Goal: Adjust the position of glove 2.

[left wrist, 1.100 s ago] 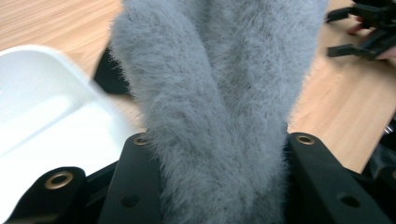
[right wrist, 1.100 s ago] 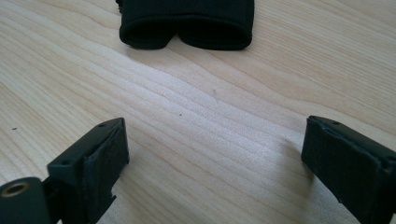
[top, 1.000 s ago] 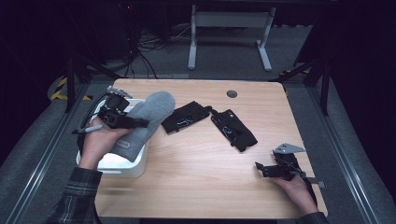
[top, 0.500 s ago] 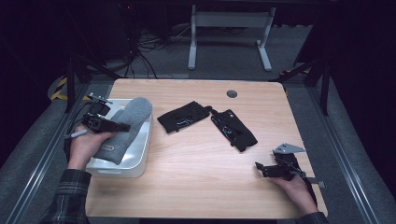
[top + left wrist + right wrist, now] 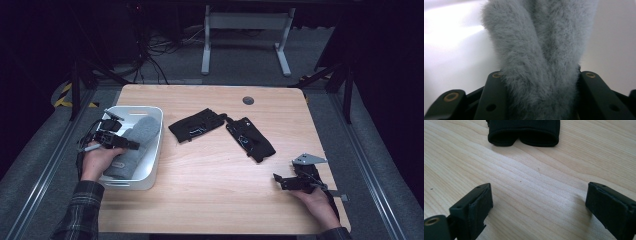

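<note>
At the left edge of the worktop [image 5: 210, 195] stands a white bin [image 5: 152, 145], and the left gripper [image 5: 131, 145] is down inside it with a grey fuzzy mitten [image 5: 137, 137] lying lengthwise in the bin, its long axis running from the near wall toward the far one. The gripper's jaws have just been opening a little, with the mitten between them. In the left gripper view the mitten [image 5: 539, 62] bulges past both jaws and appears still pinched, so I judge it held, close to being let go. That view shows the fuzz against the bin's white inside, which the high view cannot resolve.

Toward the middle lie two black gloves: one [image 5: 197, 125] just right of the bin, the other [image 5: 251, 140] slanting toward the near right corner, its cuff end closest to the right gripper [image 5: 279, 180]. That gripper rests low at the near right, jaws wide apart and empty. Its own view shows the cuff [image 5: 524, 132] straight ahead across bare wood, so the right hand is the nearer one for that glove.
</note>
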`<action>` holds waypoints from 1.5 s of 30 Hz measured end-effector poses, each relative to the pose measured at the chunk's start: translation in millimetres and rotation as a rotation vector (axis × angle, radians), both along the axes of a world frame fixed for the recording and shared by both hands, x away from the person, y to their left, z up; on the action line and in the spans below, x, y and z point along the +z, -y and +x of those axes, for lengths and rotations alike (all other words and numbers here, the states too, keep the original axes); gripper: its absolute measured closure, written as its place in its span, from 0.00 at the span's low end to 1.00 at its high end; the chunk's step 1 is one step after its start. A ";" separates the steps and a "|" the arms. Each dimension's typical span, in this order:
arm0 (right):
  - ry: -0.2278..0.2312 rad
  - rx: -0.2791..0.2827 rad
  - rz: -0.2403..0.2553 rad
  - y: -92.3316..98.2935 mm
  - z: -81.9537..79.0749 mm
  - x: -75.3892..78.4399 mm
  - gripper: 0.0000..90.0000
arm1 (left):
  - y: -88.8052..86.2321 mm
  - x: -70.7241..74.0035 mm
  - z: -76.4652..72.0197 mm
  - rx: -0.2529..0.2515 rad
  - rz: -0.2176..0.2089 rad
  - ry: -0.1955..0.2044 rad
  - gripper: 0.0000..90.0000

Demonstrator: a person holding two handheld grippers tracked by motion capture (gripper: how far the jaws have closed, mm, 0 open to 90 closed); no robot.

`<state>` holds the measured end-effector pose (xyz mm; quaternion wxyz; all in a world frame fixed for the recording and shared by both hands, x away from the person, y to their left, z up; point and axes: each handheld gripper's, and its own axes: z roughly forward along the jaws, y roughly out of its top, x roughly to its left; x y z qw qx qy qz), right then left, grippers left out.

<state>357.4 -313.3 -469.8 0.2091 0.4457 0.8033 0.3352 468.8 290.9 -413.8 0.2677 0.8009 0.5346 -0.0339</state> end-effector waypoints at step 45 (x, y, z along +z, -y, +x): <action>-0.002 -0.005 0.001 -0.1 0.3 -0.1 0.07 | 67.3 66.1 -36.3 -0.123 -0.028 0.319 0.08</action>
